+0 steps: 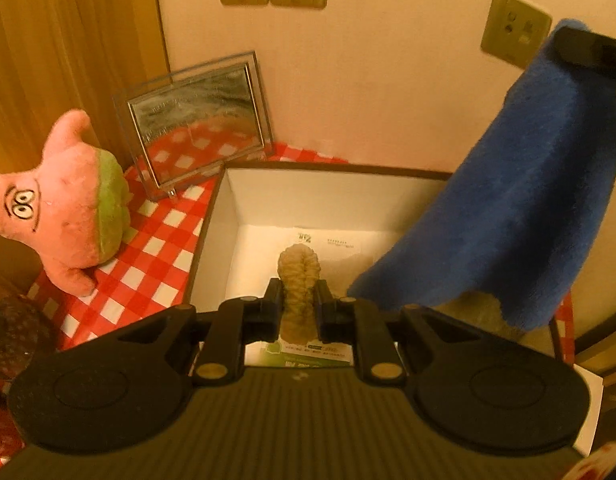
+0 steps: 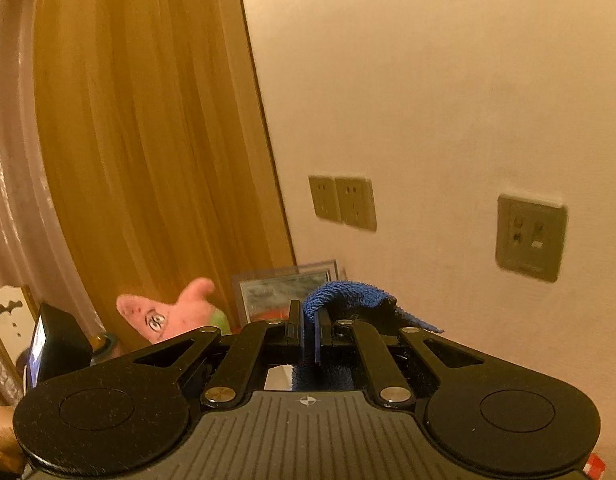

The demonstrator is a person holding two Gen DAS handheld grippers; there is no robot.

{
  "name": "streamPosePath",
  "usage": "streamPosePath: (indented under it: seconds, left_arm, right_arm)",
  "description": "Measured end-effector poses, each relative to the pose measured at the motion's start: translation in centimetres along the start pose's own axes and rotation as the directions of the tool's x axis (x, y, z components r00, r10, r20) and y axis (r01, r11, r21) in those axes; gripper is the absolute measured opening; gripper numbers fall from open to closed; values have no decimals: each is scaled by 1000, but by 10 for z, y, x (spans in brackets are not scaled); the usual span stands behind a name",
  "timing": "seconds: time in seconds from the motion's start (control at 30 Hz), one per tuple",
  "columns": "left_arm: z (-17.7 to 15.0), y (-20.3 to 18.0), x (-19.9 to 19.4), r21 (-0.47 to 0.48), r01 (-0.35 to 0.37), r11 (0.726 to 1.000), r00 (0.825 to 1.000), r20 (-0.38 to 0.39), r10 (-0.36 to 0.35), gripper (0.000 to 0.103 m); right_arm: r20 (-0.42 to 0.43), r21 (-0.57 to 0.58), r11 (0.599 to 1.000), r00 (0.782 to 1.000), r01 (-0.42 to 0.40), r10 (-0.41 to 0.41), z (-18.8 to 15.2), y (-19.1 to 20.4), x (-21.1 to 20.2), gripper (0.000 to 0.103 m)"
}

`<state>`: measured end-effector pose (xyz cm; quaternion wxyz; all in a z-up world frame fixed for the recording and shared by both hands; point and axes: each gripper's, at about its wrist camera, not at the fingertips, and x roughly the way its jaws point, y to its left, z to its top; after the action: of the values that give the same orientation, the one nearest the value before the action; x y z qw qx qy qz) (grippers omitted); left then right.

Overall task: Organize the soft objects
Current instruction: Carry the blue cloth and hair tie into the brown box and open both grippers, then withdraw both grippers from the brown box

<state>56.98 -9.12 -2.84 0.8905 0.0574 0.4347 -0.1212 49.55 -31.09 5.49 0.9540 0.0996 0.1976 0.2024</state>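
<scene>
Hanging directly above box (image 1: pixel 212 216): beige cloth (image 1: pixel 299 280) upright, clamped in left gripper (image 1: pixel 298 304); blue towel (image 1: pixel 508 208) pinched in right gripper (image 2: pixel 307 332), over box's right side.

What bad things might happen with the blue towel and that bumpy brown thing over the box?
1. The fluffy blue towel hangs from the right gripper by one edge near the white cardboard box's wall, so it may drape outside.
2. The ribbed tan soft toy in the left gripper might get buried under it.
</scene>
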Motion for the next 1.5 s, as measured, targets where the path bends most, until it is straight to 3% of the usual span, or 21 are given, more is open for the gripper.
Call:
streamPosePath:
  seconds: [0.1,0.2,0.23,0.3,0.33,0.37,0.57,0.7,1.5]
  left_arm:
    - [0,1,16,4,-5,1000,1000,-27,5,16]
    - [0,2,32,4,8,1000,998,-61,-8,22]
    - [-1,2,36,6,10,1000,998,-70,-9,23]
    - [-3,1,44,17,8,1000,997,-83,-7,25]
    - [-3,0,46,19,6,1000,996,-86,-4,26]
    - [-4,0,49,20,8,1000,996,-90,-6,27]
    - [-5,-2,58,35,10,999,994,-106,-7,34]
    - [-7,0,58,47,13,999,994,-111,-8,41]
    - [-25,1,0,26,20,999,996,-84,-18,44]
  right_arm:
    - [-54,33,999,999,8,-6,-8,-9,25,4]
    - [-173,-18,998,983,57,-59,-22,-12,54,9]
    - [-210,-44,997,975,63,-71,-28,-12,62,17]
    - [-280,-63,996,957,58,-74,-41,-15,73,52]
    - [-292,-62,996,954,59,-74,-47,-17,75,76]
    - [-286,-59,996,955,60,-74,-53,-19,74,81]
    - [-401,-35,998,914,55,-64,-72,-30,75,81]
    - [-431,-40,997,900,59,-71,-81,-31,71,81]
    - [-367,5,995,926,99,-90,-89,-24,19,81]
